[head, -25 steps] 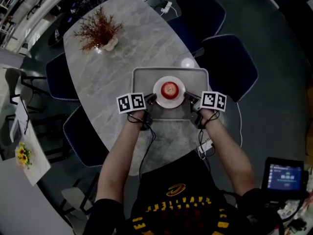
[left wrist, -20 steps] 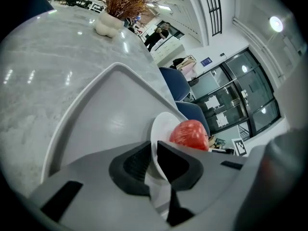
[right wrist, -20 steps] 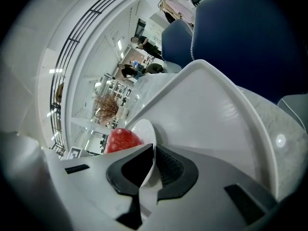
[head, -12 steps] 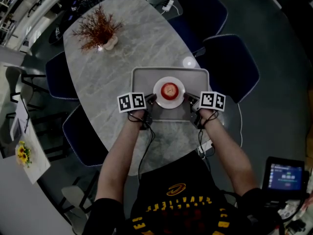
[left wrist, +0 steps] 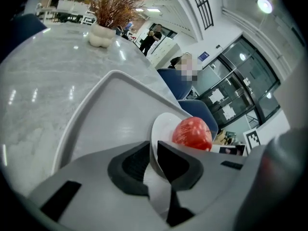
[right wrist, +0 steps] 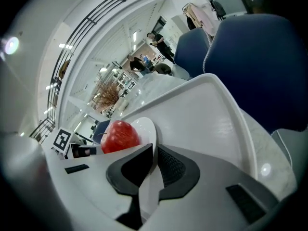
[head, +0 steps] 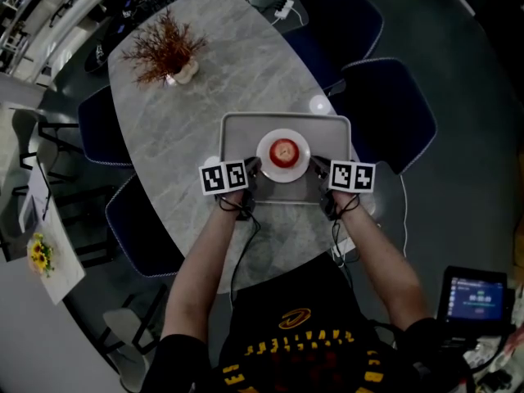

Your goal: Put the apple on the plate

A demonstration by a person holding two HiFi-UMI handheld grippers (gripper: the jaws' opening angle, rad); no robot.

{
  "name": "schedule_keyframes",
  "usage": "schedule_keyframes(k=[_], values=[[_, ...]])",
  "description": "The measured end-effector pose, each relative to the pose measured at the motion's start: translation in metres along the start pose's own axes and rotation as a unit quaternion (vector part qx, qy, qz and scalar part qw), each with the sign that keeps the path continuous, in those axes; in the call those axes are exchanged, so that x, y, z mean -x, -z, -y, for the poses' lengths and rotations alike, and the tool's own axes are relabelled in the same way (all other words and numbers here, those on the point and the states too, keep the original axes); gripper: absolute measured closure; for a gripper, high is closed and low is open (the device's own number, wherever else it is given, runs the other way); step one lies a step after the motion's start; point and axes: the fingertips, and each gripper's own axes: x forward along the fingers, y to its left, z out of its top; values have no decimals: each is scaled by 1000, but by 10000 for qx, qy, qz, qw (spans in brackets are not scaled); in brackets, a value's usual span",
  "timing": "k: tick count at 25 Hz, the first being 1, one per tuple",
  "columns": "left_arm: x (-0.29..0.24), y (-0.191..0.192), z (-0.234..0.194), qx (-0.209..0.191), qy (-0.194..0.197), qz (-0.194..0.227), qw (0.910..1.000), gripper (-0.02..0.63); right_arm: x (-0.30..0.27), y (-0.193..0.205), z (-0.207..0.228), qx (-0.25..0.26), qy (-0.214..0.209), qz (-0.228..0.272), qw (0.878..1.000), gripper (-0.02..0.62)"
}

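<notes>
A red apple (head: pixel 283 150) rests in the middle of a white plate (head: pixel 270 164), which is over a grey tray (head: pixel 237 129) on the marble table. My left gripper (head: pixel 255 167) is shut on the plate's left rim (left wrist: pixel 155 134), with the apple (left wrist: pixel 192 134) just beyond the jaws. On the opposite side, my right gripper (head: pixel 313 167) is shut on the right rim (right wrist: pixel 149 129), and the apple (right wrist: pixel 119 136) shows to its left. Whether the plate touches the tray or hangs above it, I cannot tell.
A dried-plant vase (head: pixel 168 56) stands at the table's far end (head: pixel 213 39). Dark blue chairs (head: pixel 385 105) ring the table. A power strip with cables (head: pixel 282 8) lies at the far edge. People stand far off in the room (right wrist: pixel 159 42).
Both grippers have shifted slightly toward each other and a little nearer to me. The plate and apple stay over the tray, still held on both sides.
</notes>
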Motion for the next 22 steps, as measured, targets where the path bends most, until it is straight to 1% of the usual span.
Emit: schedule_keyframes(k=[2,4,6,8,10,13,14,15,16,19,20,22], values=[[8,-3,-3,-219,-253,146,9993,563,8,-2,0,188,135,83,9997,568],[21,-9,-4,-363,-453,389,9976,563,18,-4,-3,354,185,230,9989,568],[39,-12,2,-476,-494,678,9953,561,30,-10,-11,486,102,522,9974,568],[61,-11,13,-589,-451,972,9925,563,43,-13,-26,551,-125,856,9947,568],[82,-6,28,-729,-389,1200,9893,563,55,-12,-48,662,-431,1075,9911,568],[104,-2,58,-1148,-305,1440,9824,563,76,-12,-88,1073,-899,1263,9821,568],[109,-3,70,-1341,-275,1528,9787,563,83,-13,-100,1242,-1015,1333,9780,572],[113,-3,80,-1545,-237,1622,9743,585,88,-13,-110,1408,-1091,1414,9738,589],[117,-3,89,-1759,-192,1720,9691,604,92,-12,-117,1559,-1119,1501,9699,589],[132,0,112,-2372,-51,2071,9491,604,103,-6,-133,1945,-1030,1786,9590,589],[140,0,119,-2498,17,2202,9429,604,107,-5,-140,2073,-979,1888,9549,589],[159,0,133,-2618,198,2428,9339,604,119,-3,-155,2308,-847,2093,9464,589]])
